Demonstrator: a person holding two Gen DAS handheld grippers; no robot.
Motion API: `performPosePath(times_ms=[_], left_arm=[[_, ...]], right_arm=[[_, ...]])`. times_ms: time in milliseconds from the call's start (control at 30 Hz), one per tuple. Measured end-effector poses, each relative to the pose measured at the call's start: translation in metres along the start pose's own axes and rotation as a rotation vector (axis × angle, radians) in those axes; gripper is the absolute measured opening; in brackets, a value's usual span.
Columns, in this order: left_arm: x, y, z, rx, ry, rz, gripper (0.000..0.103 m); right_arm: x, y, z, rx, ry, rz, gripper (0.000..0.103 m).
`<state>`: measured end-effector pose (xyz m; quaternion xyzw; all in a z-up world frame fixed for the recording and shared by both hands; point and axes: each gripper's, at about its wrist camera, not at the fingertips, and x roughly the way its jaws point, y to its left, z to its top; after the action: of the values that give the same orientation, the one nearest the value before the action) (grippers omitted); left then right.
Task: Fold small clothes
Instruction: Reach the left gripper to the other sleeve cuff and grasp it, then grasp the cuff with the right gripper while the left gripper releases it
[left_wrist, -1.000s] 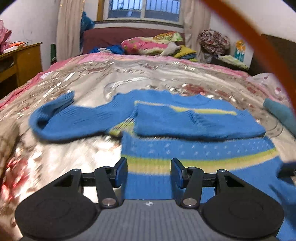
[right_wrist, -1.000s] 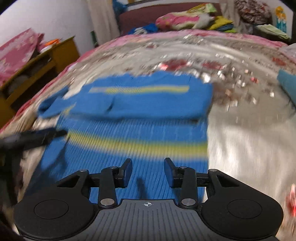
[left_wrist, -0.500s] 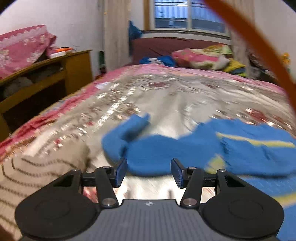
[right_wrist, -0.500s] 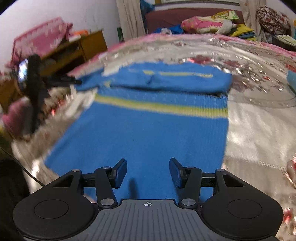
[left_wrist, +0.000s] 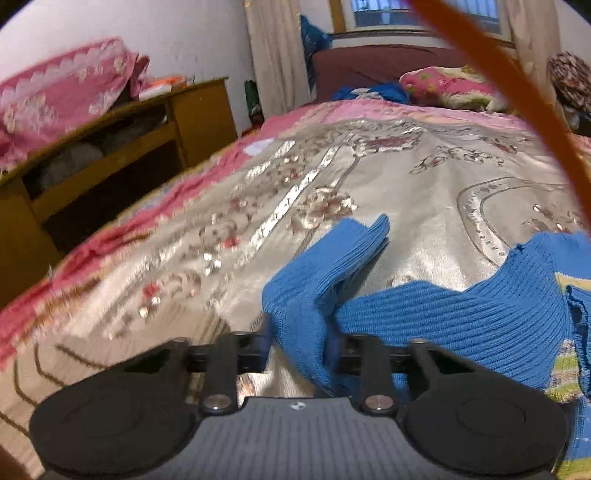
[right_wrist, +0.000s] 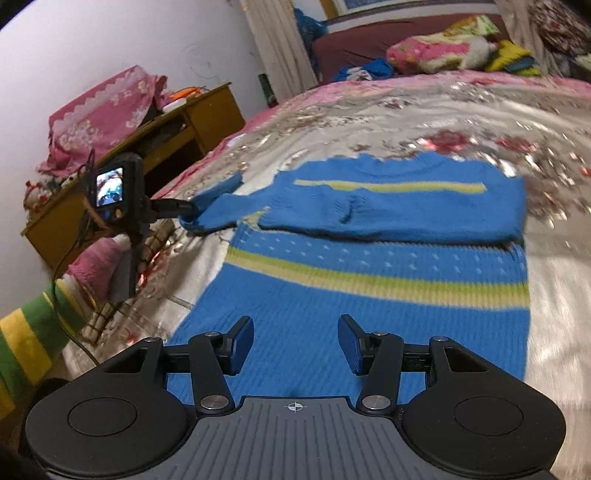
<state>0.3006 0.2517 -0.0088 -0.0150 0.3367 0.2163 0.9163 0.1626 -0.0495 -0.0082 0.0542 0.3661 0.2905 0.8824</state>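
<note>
Left wrist view: left gripper (left_wrist: 297, 332) just closed, now clamped on the blue sleeve (left_wrist: 325, 273) bunched between its pads; a second ago open over the sweater's body, since swung out to this side. Sleeve cuff sticking up just ahead, sweater (left_wrist: 461, 317) trailing off to the right, bed (left_wrist: 406, 177) beyond. Right wrist view: right gripper (right_wrist: 295, 345) spread wide, holding nothing, hovering over the sweater's hem; other sleeve already laid across the chest farther ahead. Likely next: carrying this sleeve inward over the body.
</note>
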Motion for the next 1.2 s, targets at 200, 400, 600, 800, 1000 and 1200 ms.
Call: performPosePath(times_ms=[200, 400, 600, 800, 1000, 1200], left_arm=[[-0.017, 0.025, -0.015, -0.205, -0.016, -0.092, 0.017], [-0.026, 0.029, -0.031, -0.286, -0.025, -0.184, 0.017], [-0.025, 0.03, -0.034, -0.307, -0.026, -0.247, 0.017], [-0.019, 0.043, -0.037, -0.338, -0.012, -0.298, 0.017], [-0.018, 0.046, -0.041, -0.327, -0.012, -0.318, 0.017], [-0.017, 0.05, -0.042, -0.342, -0.007, -0.336, 0.017]], right_arm=[[0.033, 0.021, 0.038, -0.041, 0.015, 0.068, 0.05], [0.1, 0.053, 0.098, -0.006, 0.035, 0.156, 0.05], [0.197, 0.09, 0.149, 0.065, 0.081, 0.19, 0.051], [0.291, 0.104, 0.171, 0.123, 0.161, 0.145, 0.051], [0.334, 0.103, 0.178, 0.215, 0.2, 0.163, 0.051], [0.345, 0.112, 0.181, 0.194, 0.216, 0.167, 0.052]])
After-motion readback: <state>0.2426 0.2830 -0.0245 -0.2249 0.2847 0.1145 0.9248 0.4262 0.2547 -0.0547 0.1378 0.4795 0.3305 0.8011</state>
